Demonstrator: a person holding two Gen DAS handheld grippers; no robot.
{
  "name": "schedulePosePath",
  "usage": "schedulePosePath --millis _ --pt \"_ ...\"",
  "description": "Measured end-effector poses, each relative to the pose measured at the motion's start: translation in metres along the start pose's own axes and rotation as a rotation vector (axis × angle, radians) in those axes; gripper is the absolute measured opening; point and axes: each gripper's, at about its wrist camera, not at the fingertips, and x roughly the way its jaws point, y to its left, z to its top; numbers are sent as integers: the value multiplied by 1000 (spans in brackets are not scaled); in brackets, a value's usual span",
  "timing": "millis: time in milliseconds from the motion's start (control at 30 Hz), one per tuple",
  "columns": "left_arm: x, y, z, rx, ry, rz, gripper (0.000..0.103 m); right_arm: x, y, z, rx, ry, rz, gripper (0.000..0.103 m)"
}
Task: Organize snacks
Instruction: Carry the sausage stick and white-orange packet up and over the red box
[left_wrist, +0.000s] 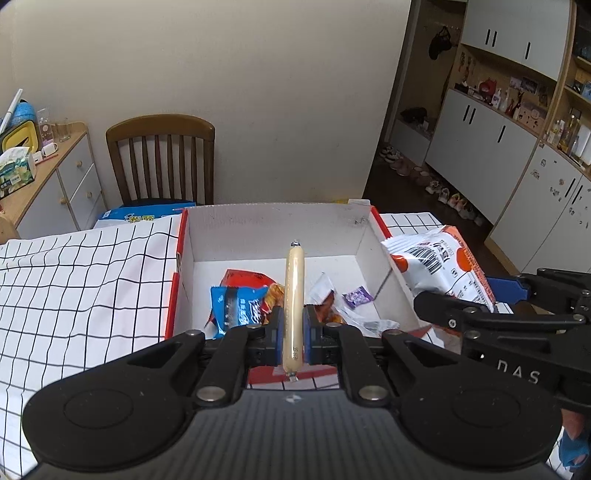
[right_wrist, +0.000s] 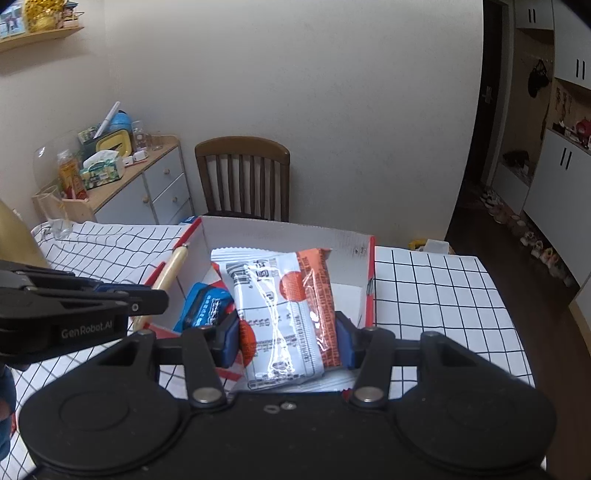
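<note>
Left wrist view: left gripper (left_wrist: 293, 328) clamped on sausage stick (left_wrist: 294, 295), long axis forward, over box (left_wrist: 273, 225). Right gripper (right_wrist: 286, 338) clamped on white-orange packet (right_wrist: 277, 317), also above box.

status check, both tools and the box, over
Left tool shut on sausage, over box. Right tool shut on white-orange pack, also over box. Snacks already inside; nothing in the way.

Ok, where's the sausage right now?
The sausage is clamped upright in the left gripper, above the box, left of the white-and-orange packet.
</note>
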Motion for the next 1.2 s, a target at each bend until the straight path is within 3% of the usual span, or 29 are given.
schedulePosePath --millis 400,1200 --pt "47 16 18 20 56 -4 10 49 -12 8 65 54 -30 49" --pt "127 14 24 87 197 -7 10 116 -11 3 34 176 -84 49"
